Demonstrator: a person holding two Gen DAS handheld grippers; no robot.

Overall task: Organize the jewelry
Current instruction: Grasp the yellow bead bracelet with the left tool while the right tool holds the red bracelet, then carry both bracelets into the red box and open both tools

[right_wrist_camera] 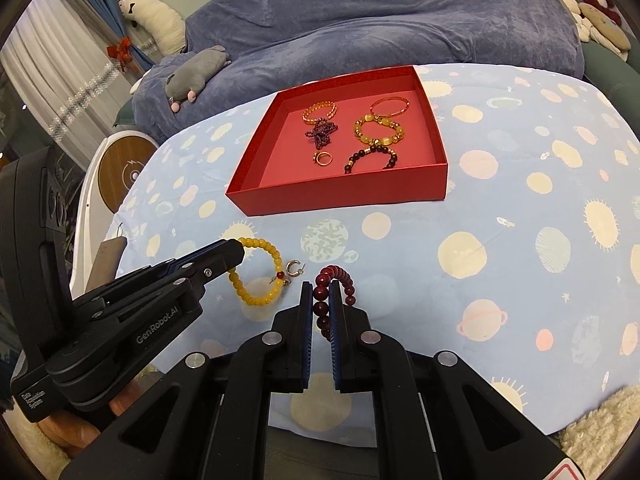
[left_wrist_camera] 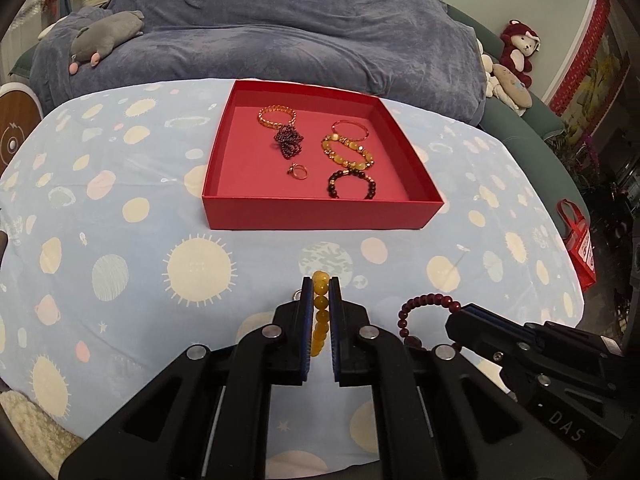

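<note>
the left wrist view looks forward and down along the left gripper [left_wrist_camera: 321, 280] from close above the tablecloth [left_wrist_camera: 120, 240], facing the red tray [left_wrist_camera: 320, 212] head-on; the right wrist view sits on the right gripper [right_wrist_camera: 321, 284], equally low and near, facing the tray [right_wrist_camera: 340, 200] from the right; both views share the tray, the tablecloth and the blue sofa cover [left_wrist_camera: 280, 20]; each shows the other gripper.

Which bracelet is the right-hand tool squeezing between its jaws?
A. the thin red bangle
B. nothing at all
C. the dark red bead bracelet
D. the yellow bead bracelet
C: in the right wrist view the right gripper has its jaws closed on the dark red bead bracelet, while the left gripper grips the yellow bead bracelet, and the thin red bangle lies in the red box.
</note>
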